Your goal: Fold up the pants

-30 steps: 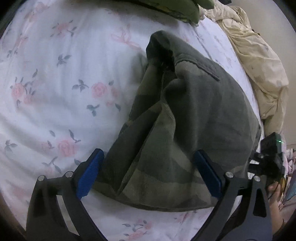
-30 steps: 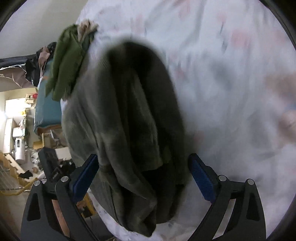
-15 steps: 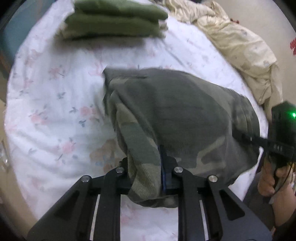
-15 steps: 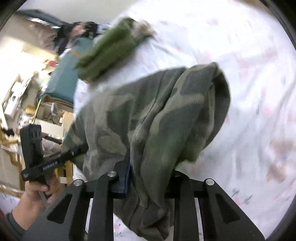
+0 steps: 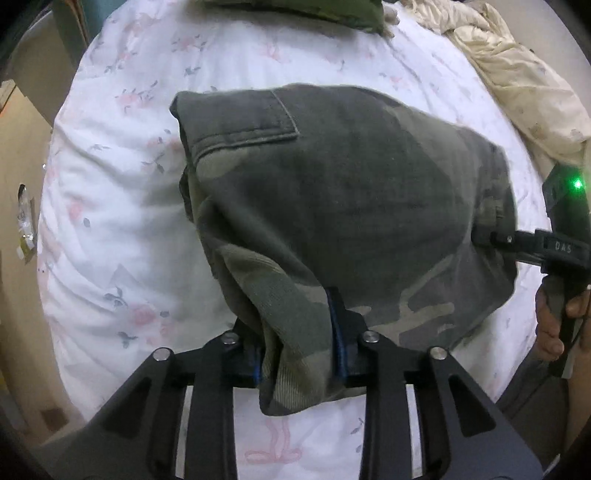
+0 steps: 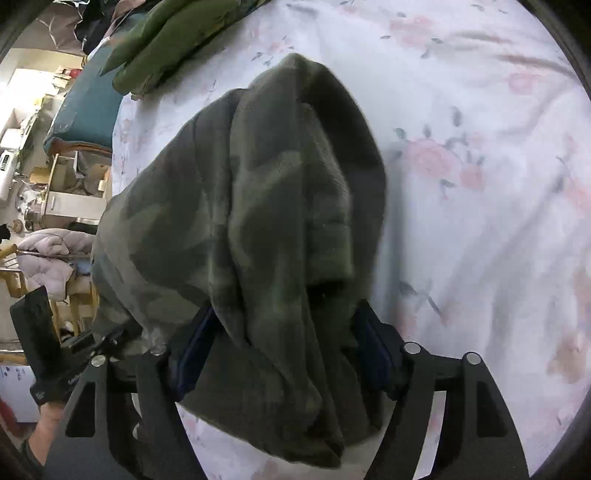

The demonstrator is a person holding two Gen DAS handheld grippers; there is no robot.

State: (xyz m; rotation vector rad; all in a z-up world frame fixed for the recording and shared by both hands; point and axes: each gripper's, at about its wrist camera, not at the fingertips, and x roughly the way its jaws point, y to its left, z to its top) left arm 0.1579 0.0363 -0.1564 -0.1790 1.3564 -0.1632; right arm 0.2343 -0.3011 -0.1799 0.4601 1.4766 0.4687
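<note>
Camouflage green pants lie folded on a white floral bedsheet, back pocket up. My left gripper is shut on a bunched near edge of the pants, blue pads pressing the cloth. In the right wrist view the same pants drape toward the camera. My right gripper has its jaws partly apart, with the bunched cloth filling the gap and hanging over the front. The right gripper also shows in the left wrist view, at the pants' right edge.
A stack of folded green clothes lies at the far edge of the bed, also seen in the right wrist view. A cream crumpled blanket lies at the right. The bed edge and a cluttered room are on the left.
Both grippers went from wide open around the pants to shut on the cloth. Since half a second ago the right jaws have widened somewhat and the pants have shifted and spread flatter.
</note>
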